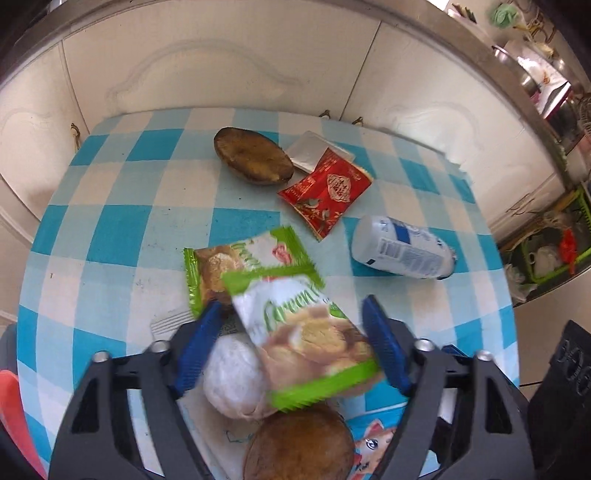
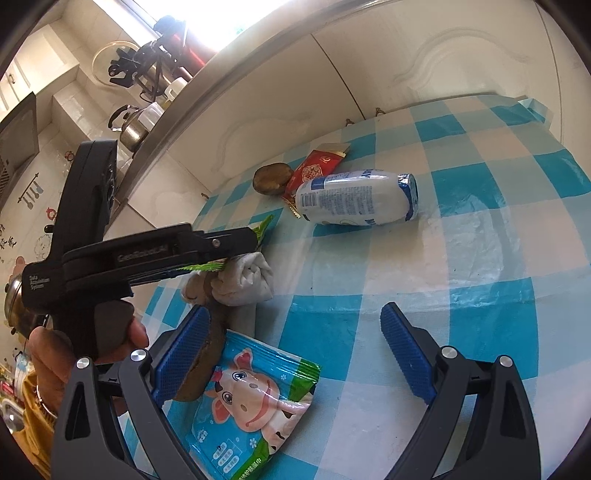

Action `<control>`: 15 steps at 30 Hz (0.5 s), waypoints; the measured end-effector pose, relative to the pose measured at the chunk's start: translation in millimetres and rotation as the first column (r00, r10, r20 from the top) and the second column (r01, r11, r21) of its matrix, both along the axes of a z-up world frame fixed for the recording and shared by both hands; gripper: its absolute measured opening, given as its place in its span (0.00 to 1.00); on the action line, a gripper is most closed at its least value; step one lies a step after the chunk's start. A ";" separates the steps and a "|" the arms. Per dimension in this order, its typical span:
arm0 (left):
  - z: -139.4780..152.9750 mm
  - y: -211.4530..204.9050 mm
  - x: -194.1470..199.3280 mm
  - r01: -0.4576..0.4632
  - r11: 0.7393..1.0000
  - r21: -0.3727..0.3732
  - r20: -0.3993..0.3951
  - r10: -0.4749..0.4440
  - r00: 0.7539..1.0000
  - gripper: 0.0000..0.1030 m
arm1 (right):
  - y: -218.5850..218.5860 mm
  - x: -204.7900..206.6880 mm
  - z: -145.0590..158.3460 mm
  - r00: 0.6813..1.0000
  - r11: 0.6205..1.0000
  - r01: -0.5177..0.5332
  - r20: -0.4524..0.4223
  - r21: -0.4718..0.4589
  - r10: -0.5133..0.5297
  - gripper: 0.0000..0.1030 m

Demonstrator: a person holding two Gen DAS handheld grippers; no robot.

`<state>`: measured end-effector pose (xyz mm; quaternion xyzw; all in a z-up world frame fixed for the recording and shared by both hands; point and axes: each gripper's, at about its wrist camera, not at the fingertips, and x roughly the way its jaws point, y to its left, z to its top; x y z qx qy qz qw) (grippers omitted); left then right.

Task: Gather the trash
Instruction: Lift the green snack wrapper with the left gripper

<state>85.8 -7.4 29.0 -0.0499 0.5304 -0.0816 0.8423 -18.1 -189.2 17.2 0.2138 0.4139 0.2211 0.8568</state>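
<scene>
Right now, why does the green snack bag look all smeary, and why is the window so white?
In the left wrist view the nearer green snack bag between the left gripper fingers is motion-blurred, while the white bottle stays sharp. In the right wrist view the window is blown out by daylight, and glare shines off the checkered tablecloth. Both fisheye lenses bend the cabinet edges.

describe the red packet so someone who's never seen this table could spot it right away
On the blue-and-white checked tablecloth, look toward the far edge by the white cabinet doors. The red snack packet lies flat between a brown half shell and a white bottle on its side. It is the only red wrapper; the nearer ones are green.
</scene>
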 end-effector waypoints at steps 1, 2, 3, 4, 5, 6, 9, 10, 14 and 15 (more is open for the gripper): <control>-2.4 -1.1 1.2 0.001 1.000 0.005 -0.012 -0.001 1.000 0.60 | 0.6 -0.8 0.0 1.000 1.000 -0.004 0.000 -0.003 0.004 0.90; -3.8 -1.3 1.8 -0.003 1.000 0.011 -0.015 0.003 1.000 0.58 | 1.1 -1.5 -0.1 1.000 1.000 -0.008 0.000 -0.007 0.008 0.90; -4.8 -1.0 1.9 -0.009 1.000 0.020 -0.010 0.009 1.000 0.55 | 1.7 -1.8 -0.1 1.000 1.000 -0.012 0.000 -0.010 0.012 0.90; -4.7 0.1 1.7 -0.016 1.000 0.022 -0.008 0.016 1.000 0.53 | 2.5 -2.6 -0.1 1.000 1.000 -0.015 0.000 -0.015 0.015 0.90; -4.1 1.9 0.9 -0.023 1.000 0.011 -0.006 0.024 1.000 0.51 | 3.1 -3.3 0.1 1.000 1.000 -0.018 0.001 -0.022 0.018 0.90; -3.1 3.3 0.4 -0.029 1.000 0.006 -0.003 0.029 1.000 0.49 | 3.8 -3.9 0.2 1.000 0.999 -0.022 0.002 -0.025 0.022 0.90; -1.4 8.0 -1.2 -0.037 0.999 -0.006 0.003 0.037 0.999 0.42 | 4.5 -4.2 -0.3 1.000 0.999 -0.028 0.002 -0.018 0.028 0.90; -1.4 9.4 -1.3 -0.039 0.999 -0.009 0.004 0.039 0.999 0.41 | 4.6 -3.6 -0.9 1.000 0.999 -0.031 -0.001 -0.011 0.031 0.90; 0.6 15.3 -4.2 -0.054 0.998 -0.015 0.012 0.054 0.998 0.37 | 4.9 -2.3 -0.5 0.999 0.999 -0.039 -0.003 0.016 0.039 0.90; 1.7 16.6 -4.9 -0.057 0.998 -0.019 0.014 0.057 0.998 0.37 | 6.4 -0.9 -0.4 0.999 0.998 -0.049 -0.006 0.037 0.049 0.90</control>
